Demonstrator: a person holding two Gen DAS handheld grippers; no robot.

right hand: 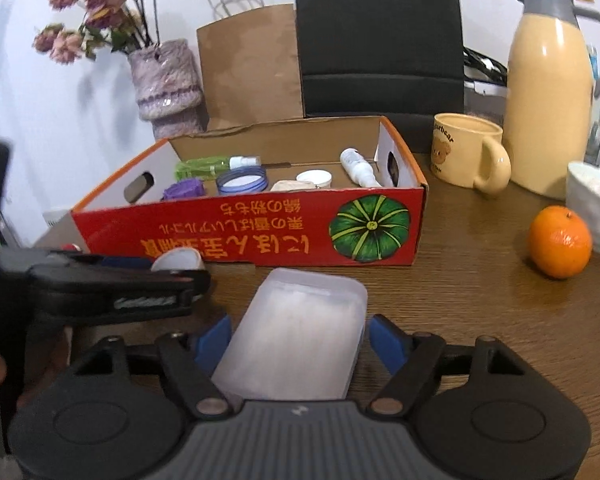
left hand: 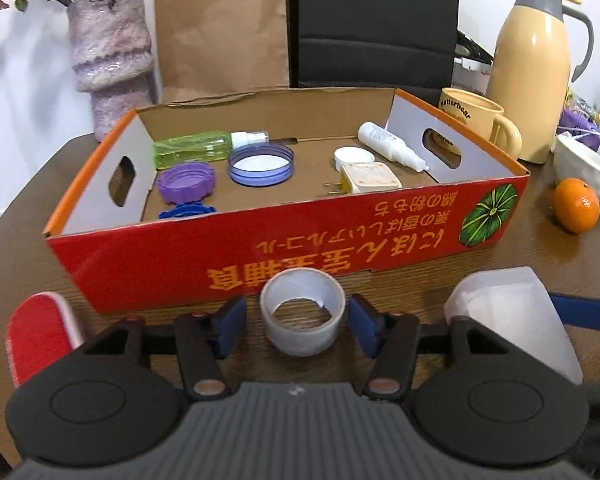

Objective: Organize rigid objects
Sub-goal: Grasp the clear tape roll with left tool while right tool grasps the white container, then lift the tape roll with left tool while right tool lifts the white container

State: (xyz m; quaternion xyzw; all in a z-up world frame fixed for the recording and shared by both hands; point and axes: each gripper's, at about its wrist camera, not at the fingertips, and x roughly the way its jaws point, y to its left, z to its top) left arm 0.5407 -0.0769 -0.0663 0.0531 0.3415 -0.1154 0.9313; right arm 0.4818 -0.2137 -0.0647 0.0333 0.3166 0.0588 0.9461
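A red cardboard box (left hand: pixel 260 248) stands on the brown table, also in the right wrist view (right hand: pixel 260 236). It holds a green spray bottle (left hand: pixel 192 150), purple lids (left hand: pixel 186 182), a blue-rimmed lid (left hand: pixel 260 164), a white cap (left hand: pixel 354 157), a cream plug adapter (left hand: pixel 370 179) and a white dropper bottle (left hand: pixel 392 144). My left gripper (left hand: pixel 302 320) is open around a white tape roll (left hand: pixel 302 314) in front of the box. My right gripper (right hand: pixel 298 338) is open around a frosted plastic case (right hand: pixel 300 332), which also shows in the left wrist view (left hand: pixel 512 320).
A red-and-white brush (left hand: pixel 40 332) lies at the left. An orange (right hand: pixel 560 242), a white bowl (right hand: pixel 594 204), a yellow mug (right hand: pixel 468 152) and a yellow thermos (right hand: pixel 552 88) stand to the right. A vase (right hand: pixel 166 80), paper bag (right hand: pixel 252 64) and black chair (right hand: pixel 380 40) are behind the box.
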